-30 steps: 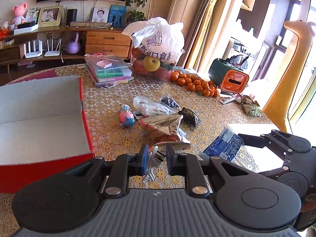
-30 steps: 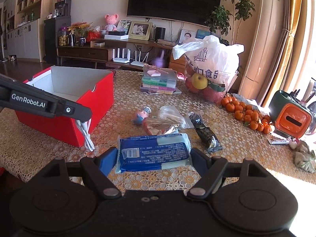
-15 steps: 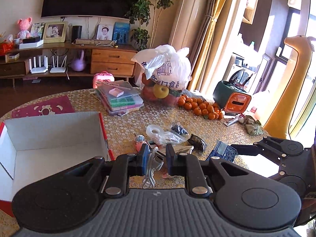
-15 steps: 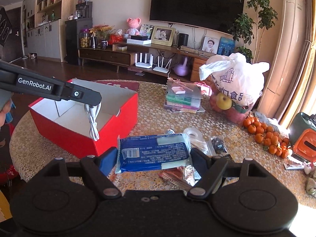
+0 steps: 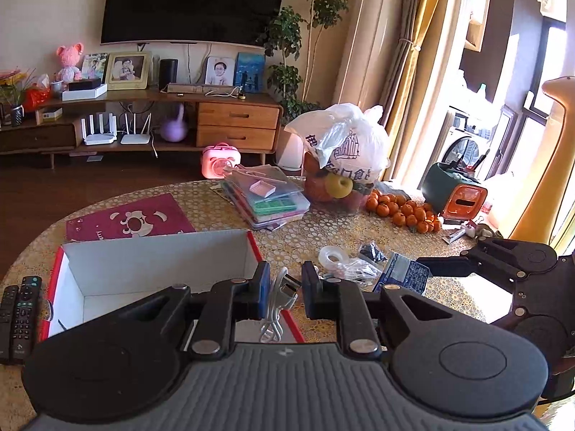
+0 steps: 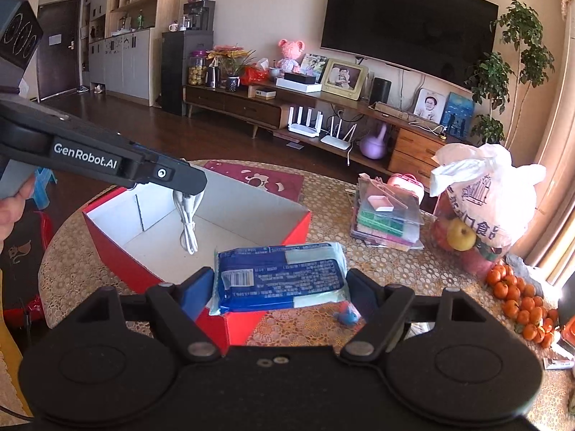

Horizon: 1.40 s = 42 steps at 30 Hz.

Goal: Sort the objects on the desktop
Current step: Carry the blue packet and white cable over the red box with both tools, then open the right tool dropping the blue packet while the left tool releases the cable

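A red box with a white inside lies open on the round table. My left gripper is shut on a coiled white cable with a USB plug. In the right wrist view the left gripper is above the red box, and the white cable dangles over its inside. My right gripper is shut on a blue wipes packet, held flat over the box's near right corner. The left wrist view shows the right gripper gripping that packet by its end.
Two black remotes lie left of the box. Behind it are a maroon mat, stacked plastic folders, a white fruit bag, tangerines and an orange-green box. A tape roll and a small toy are on the table.
Both grippers rose and moved left to the red box. The cable went from beside the box to hanging over its inside; the packet now hovers over the box's corner.
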Tool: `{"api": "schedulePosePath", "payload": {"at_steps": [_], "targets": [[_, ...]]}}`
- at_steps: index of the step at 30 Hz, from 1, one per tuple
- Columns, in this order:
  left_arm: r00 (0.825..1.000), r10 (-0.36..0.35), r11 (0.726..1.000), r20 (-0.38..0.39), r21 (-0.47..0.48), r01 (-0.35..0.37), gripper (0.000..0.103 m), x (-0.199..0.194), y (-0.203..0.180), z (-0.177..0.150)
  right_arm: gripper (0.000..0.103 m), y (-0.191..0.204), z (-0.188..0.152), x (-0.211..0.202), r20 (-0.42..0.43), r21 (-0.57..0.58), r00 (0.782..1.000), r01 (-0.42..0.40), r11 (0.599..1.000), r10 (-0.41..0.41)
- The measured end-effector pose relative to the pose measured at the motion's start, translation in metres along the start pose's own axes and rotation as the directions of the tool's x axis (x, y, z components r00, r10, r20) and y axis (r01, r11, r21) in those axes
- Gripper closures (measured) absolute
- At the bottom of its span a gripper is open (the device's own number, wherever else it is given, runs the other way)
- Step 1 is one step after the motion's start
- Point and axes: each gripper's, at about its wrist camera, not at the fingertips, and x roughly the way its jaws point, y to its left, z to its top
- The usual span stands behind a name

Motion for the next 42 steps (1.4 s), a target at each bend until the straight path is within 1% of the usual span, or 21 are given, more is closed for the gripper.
{"api": "schedulePosePath", "payload": {"at_steps": [7, 15, 21, 23, 30, 35, 42], "targets": [[0.999, 0.05, 0.999, -0.01, -0.01, -0.05, 0.085, 0.002, 0.033, -0.001, 0.023, 0.019, 0.018, 0.033, -0.024, -0.035, 0.999, -0.05, 0.998, 0.049], [0.993, 0.114, 0.993, -0.035, -0.027, -0.115, 0.085, 0.013, 0.07, -0.006, 0.023, 0.039, 0.031, 0.07, -0.066, -0.079, 0.994, -0.096, 0.992, 0.091], [0.986, 0.148, 0.988, -0.078, -0.037, -0.151, 0.085, 0.029, 0.098, -0.009, 0.023, 0.054, 0.035, 0.1, -0.122, -0.135, 0.988, -0.116, 0.984, 0.1], [0.983, 0.158, 0.986, -0.095, -0.04, -0.162, 0.085, 0.036, 0.107, -0.01, 0.023, 0.057, 0.035, 0.11, -0.14, -0.136, 0.985, -0.118, 0.984, 0.099], [0.97, 0.179, 0.982, -0.164, -0.029, -0.186, 0.085, 0.063, 0.128, -0.019, 0.023, 0.06, 0.036, 0.147, -0.23, -0.109, 0.966, -0.15, 0.983, 0.122], [0.958, 0.193, 0.98, -0.213, -0.016, -0.201, 0.085, 0.083, 0.138, -0.023, 0.023, 0.064, 0.037, 0.171, -0.292, -0.109, 0.949, -0.156, 0.982, 0.118], [0.938, 0.21, 0.978, -0.277, 0.045, -0.205, 0.085, 0.105, 0.142, -0.023, 0.023, 0.07, 0.039, 0.197, -0.358, -0.12, 0.926, -0.171, 0.978, 0.118]]}}
